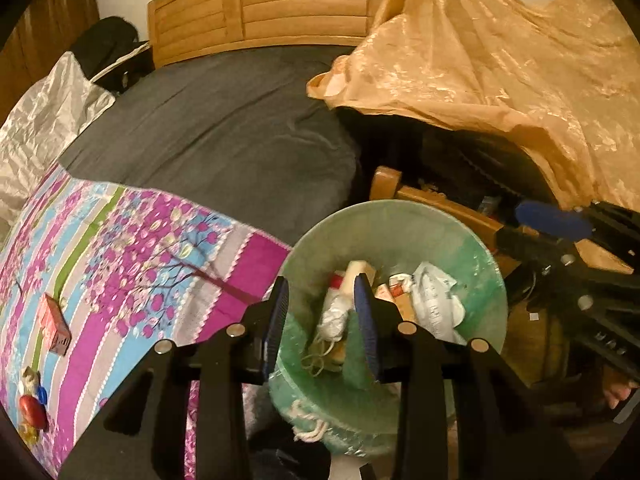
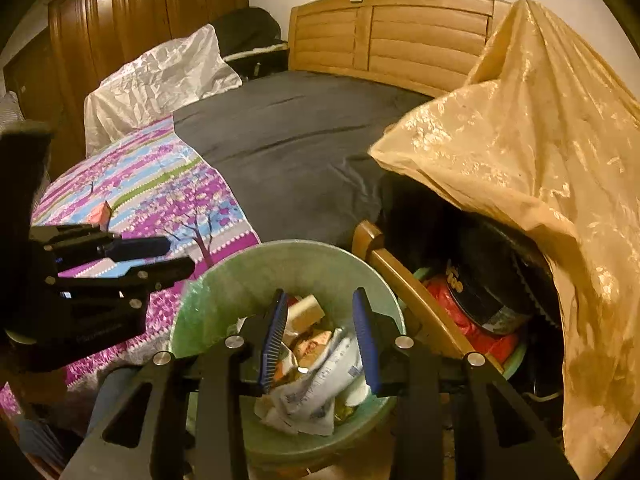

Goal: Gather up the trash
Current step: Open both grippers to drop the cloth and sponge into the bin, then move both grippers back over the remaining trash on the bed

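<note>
- Left hand-held gripper (image 1: 322, 320) hangs over the bin (image 1: 472, 248) at the lower middle of the frame, jaws partly apart with nothing between them.
- Right hand-held gripper (image 2: 320, 336) hangs over the same bin, jaws also partly apart and holding nothing.
- Trash (image 2: 316, 384), crumpled wrappers and paper, lies inside the bin below both.
- Left of the bin, a floral blanket (image 1: 132, 248) covers the bed (image 1: 224, 136).
- At right, a golden cloth (image 2: 532, 128) drapes over clutter.
</note>
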A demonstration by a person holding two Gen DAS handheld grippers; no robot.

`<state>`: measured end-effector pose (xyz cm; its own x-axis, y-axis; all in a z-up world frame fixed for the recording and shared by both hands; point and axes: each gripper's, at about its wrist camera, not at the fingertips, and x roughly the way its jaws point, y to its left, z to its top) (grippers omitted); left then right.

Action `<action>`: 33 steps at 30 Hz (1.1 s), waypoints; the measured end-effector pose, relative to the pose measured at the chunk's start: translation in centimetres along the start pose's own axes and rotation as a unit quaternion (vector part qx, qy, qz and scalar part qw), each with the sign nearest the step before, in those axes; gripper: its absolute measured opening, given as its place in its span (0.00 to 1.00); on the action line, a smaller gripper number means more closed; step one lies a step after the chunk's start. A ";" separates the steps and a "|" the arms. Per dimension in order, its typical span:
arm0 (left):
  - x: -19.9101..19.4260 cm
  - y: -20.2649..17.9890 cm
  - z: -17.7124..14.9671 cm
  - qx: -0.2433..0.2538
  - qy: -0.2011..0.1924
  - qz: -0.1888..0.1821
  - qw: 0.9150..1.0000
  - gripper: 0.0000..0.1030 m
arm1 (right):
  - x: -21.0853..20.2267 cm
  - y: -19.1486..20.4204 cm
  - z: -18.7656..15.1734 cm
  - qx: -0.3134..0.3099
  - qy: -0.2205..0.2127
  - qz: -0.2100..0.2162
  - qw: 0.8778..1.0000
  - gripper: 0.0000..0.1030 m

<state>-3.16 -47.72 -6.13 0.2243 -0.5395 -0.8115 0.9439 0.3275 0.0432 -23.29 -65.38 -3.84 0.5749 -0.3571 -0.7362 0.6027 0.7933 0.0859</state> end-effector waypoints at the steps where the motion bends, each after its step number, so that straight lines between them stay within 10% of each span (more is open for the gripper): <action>1: -0.2 0.7 -0.4 -0.008 0.002 0.004 1.000 0.32 | -0.2 0.3 0.0 0.001 -0.004 0.003 1.000 0.34; 15: -6.3 20.0 -11.5 -0.184 0.025 0.075 0.980 0.46 | 3.1 16.9 1.7 -0.085 0.003 0.157 0.984 0.34; 28: -10.5 50.4 -17.6 -0.296 0.159 0.049 0.941 0.46 | 9.4 45.3 0.1 -0.301 0.014 0.295 0.907 0.41; 33: -6.1 56.1 -18.6 -0.305 0.206 0.056 0.928 0.46 | 12.2 49.8 0.1 -0.294 0.032 0.319 0.901 0.45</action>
<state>43.96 -11.63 -9.58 0.0816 -0.1746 -0.9813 0.5795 0.8093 -0.0958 13.77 -30.23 -8.47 0.6564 0.2772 -0.7016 -0.2458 0.9579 0.1485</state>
